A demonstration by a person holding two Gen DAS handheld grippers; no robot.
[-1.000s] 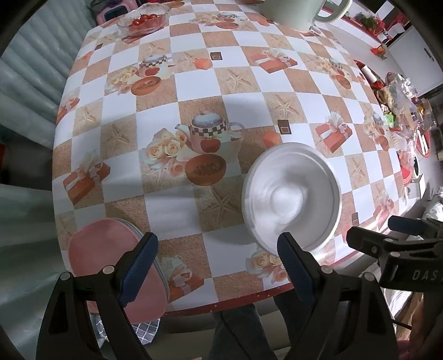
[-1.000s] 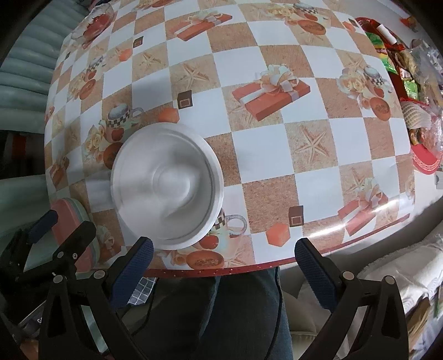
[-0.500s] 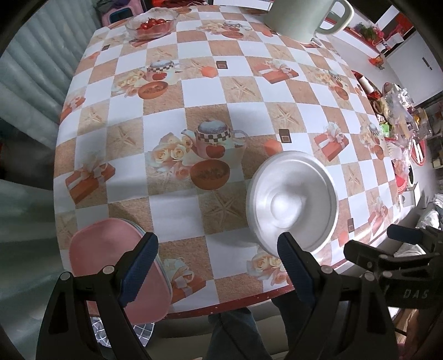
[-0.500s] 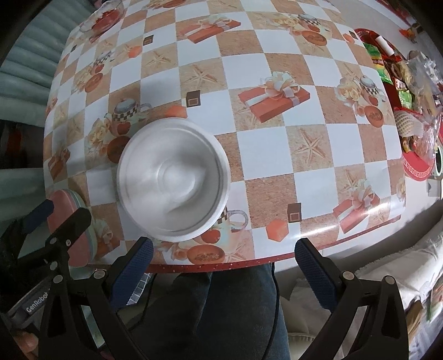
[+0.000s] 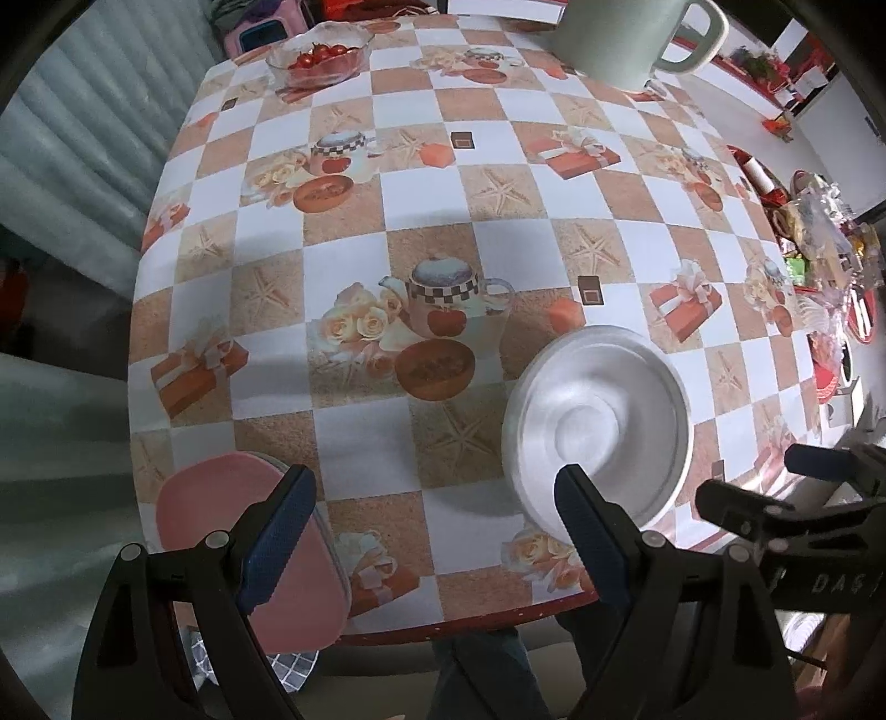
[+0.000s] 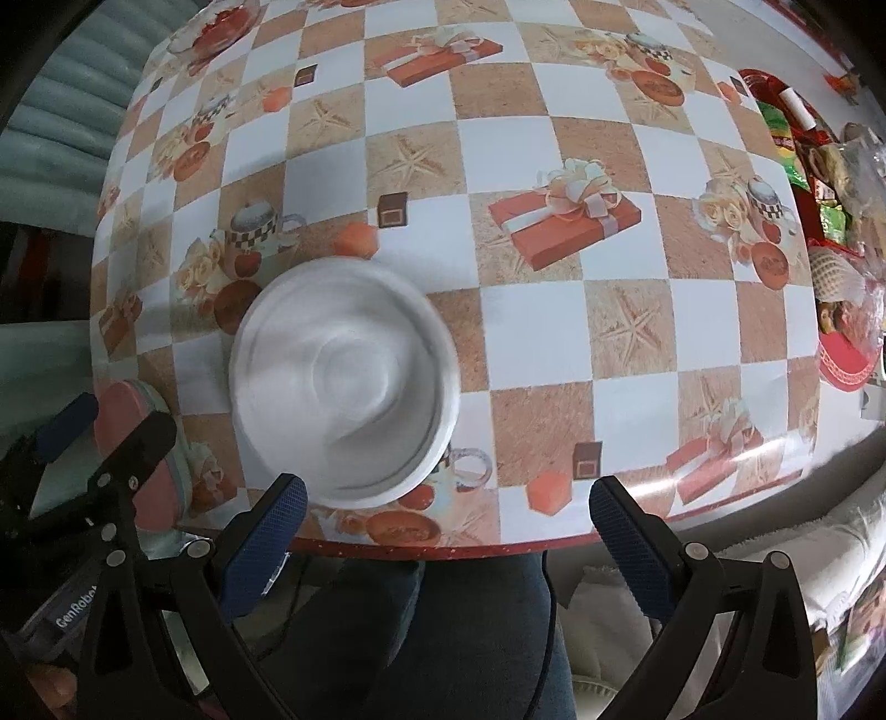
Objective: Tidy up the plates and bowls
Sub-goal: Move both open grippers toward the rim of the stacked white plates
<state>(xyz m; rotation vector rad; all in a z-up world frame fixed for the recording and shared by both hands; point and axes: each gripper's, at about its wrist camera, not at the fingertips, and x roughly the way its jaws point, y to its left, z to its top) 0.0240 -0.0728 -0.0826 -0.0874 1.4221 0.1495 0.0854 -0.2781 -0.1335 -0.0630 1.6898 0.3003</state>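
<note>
A white bowl (image 5: pixel 598 426) sits on the checkered tablecloth near the table's front edge; it also shows in the right wrist view (image 6: pixel 343 382). A stack of pink plates (image 5: pixel 221 526) lies at the front left corner, seen in the right wrist view too (image 6: pixel 138 437). My left gripper (image 5: pixel 432 537) is open and empty above the front edge, between plates and bowl. My right gripper (image 6: pixel 443 543) is open and empty, held off the front edge, right of the bowl.
A glass bowl of cherry tomatoes (image 5: pixel 318 55) and a large pale green mug (image 5: pixel 631 39) stand at the far side. Snack packets and red items (image 6: pixel 819 183) clutter the right end. A person's legs (image 6: pixel 421 626) are under the front edge.
Both grippers have drawn back and up from the table, so more of the tablecloth shows. The bowl and plates have stayed put. Both grippers stay open.
</note>
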